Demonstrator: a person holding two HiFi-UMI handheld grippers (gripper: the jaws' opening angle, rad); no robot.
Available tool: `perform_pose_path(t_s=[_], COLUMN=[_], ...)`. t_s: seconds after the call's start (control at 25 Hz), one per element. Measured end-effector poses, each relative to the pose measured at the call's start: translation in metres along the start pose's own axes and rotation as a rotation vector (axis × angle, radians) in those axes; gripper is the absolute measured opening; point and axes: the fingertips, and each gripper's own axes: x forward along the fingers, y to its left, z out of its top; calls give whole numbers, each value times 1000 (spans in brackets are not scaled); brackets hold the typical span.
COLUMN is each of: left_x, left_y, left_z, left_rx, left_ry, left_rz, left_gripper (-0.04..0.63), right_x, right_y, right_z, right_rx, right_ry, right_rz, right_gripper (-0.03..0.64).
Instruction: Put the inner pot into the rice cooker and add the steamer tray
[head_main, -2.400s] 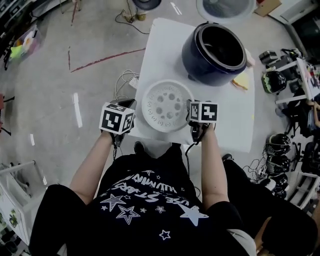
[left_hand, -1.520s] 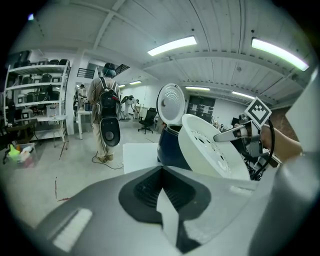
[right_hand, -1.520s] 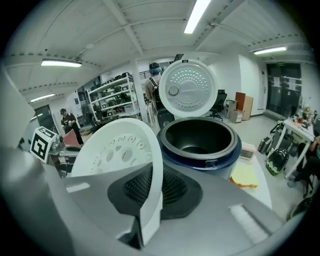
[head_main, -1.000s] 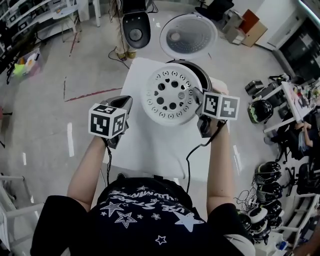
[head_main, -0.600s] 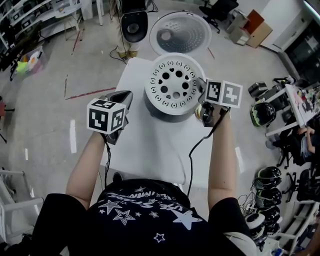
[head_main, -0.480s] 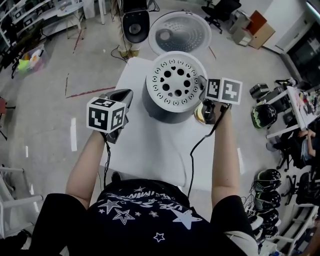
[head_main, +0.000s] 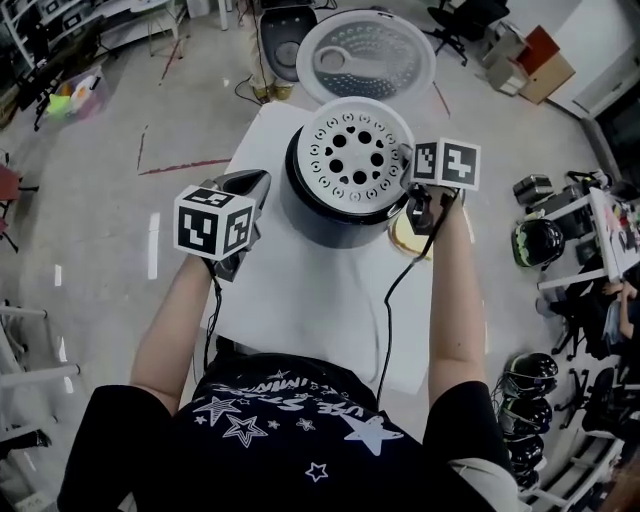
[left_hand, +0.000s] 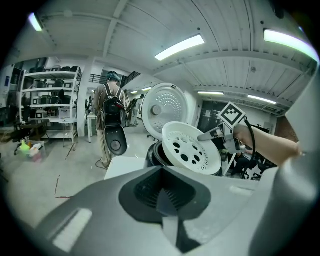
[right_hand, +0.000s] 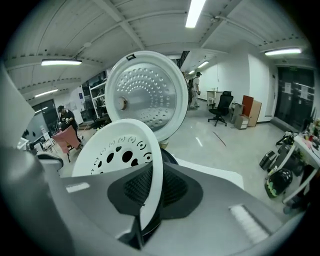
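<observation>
The white steamer tray, round with many holes, hangs tilted over the mouth of the dark rice cooker. My right gripper is shut on the tray's right rim, and the rim runs between its pads. The cooker's lid stands open behind. My left gripper is shut on nothing, a little left of the cooker, apart from it. From the left gripper view the tray leans above the cooker. The tray hides the inside of the cooker, so no inner pot shows.
The cooker stands at the far end of a white table. A yellowish thing lies right of it. A black cable trails from my right gripper. Helmets and gear sit on the floor at right. A person with a backpack stands beyond.
The tray, held by my right gripper, has gone from the table's near part up and away to above the cooker's mouth, then a little lower. My left gripper has followed forward beside the cooker.
</observation>
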Motion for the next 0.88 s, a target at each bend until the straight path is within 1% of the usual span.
perform_pose_path(t_s=[0.12, 0.28, 0.4, 0.56, 0.64, 0.72, 0.88], left_x=[6, 8, 9, 5, 3, 2, -4], left_y=[-4, -2, -1, -8, -14, -21, -26], left_z=[-2, -8, -15, -22, -25, -27, -30], left_rx=[-12, -29, -37, -45, -47, -49, -57], left_ry=[5, 17, 27, 31, 31, 30, 31], left_rz=[14, 43, 61, 79, 84, 89, 104], left_gripper=[0, 0, 0, 0, 0, 0, 0], right_x=[10, 19, 24, 25, 24, 24, 23], right_y=[-3, -2, -2, -2, -3, -2, 4], right_z=[-6, -8, -10, -20, -25, -28, -27], right_rx=[-17, -46, -81, -181, -212, -221, -218], right_ry=[20, 21, 18, 26, 24, 19, 2], right_rz=[13, 3, -5, -51, -67, -59, -22], right_gripper=[55, 55, 68, 117, 135, 166, 204])
